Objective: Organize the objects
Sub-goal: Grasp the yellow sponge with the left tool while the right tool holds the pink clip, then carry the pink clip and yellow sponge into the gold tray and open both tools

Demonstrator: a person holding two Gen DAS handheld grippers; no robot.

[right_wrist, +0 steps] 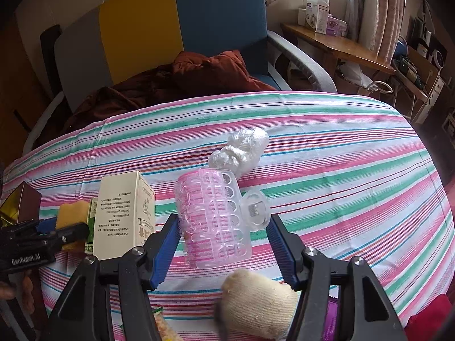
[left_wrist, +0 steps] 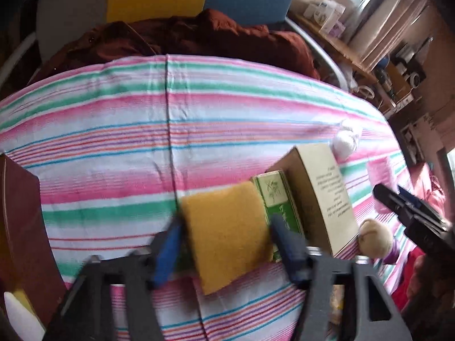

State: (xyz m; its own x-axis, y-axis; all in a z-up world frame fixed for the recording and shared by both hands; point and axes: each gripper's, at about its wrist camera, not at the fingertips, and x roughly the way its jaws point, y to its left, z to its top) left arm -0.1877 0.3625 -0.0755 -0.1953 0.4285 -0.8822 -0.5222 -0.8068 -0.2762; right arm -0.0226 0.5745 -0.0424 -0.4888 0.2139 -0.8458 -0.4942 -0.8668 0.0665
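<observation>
The left claw (left_wrist: 224, 244) is pinching the yellow sponge (left_wrist: 227, 233) beside the green box (left_wrist: 280, 204); next, lifting it clear. The right claw (right_wrist: 223, 244) is hovering spread around the pink hair roller (right_wrist: 212, 216).

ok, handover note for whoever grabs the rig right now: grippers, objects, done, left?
Left gripper: jaws around the yellow rectangular sponge; blur hides whether the pads press it.
Right gripper: open, straddling the clear pink plastic hair roller, not gripping.
On the striped tablecloth: the sponge, green carton and beige printed carton stand side by side. Crumpled clear plastic bag lies beyond the roller; cream knitted sock lies near the right gripper.
Done: cartons look grouped.
Left: probably place sponge, then roller, bag, sock.
</observation>
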